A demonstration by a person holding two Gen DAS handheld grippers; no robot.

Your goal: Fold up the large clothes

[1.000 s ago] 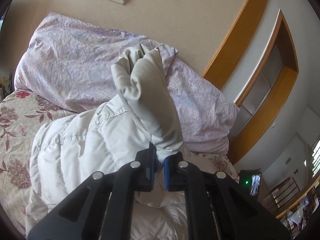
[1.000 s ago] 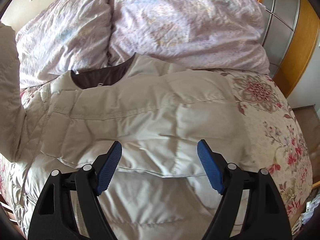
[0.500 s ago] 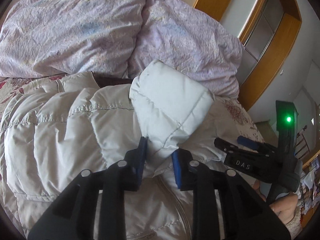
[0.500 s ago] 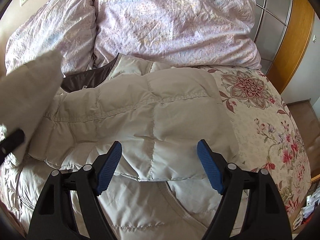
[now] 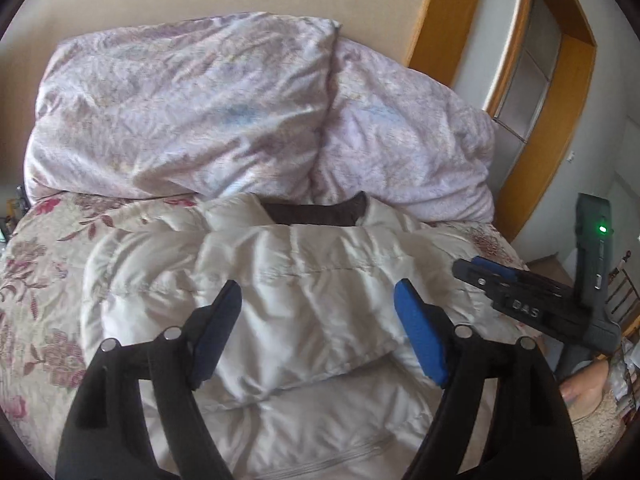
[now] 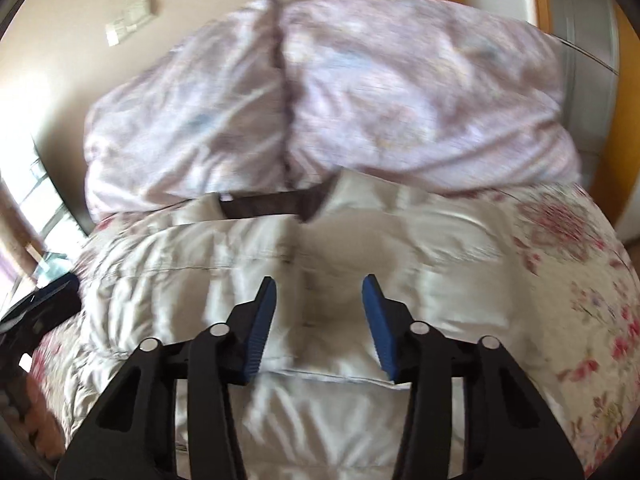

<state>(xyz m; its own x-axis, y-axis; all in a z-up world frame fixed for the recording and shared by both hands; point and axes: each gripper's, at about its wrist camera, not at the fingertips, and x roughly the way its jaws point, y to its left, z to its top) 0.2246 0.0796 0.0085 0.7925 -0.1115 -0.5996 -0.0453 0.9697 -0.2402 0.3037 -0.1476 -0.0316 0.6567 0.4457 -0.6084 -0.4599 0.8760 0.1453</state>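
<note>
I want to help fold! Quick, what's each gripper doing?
Left gripper: jaws opening, holding nothing, above the puffer jacket.
Right gripper: jaws closing, gripping nothing yet.

A: A quilted down jacket (image 5: 304,300) of smooth cream cloth with a faint sheen lies on a matt floral-print bedspread (image 5: 36,280); its collar lining (image 5: 316,213) looks dark and dull.

B: Crumpled lilac cotton-like pillows (image 5: 192,112) behind; glossy orange wood trim (image 5: 560,92); the left gripper (image 5: 320,316) shows matt black plastic, blue ribbed pads (image 5: 420,332) and small shiny metal pins (image 5: 463,330).
</note>
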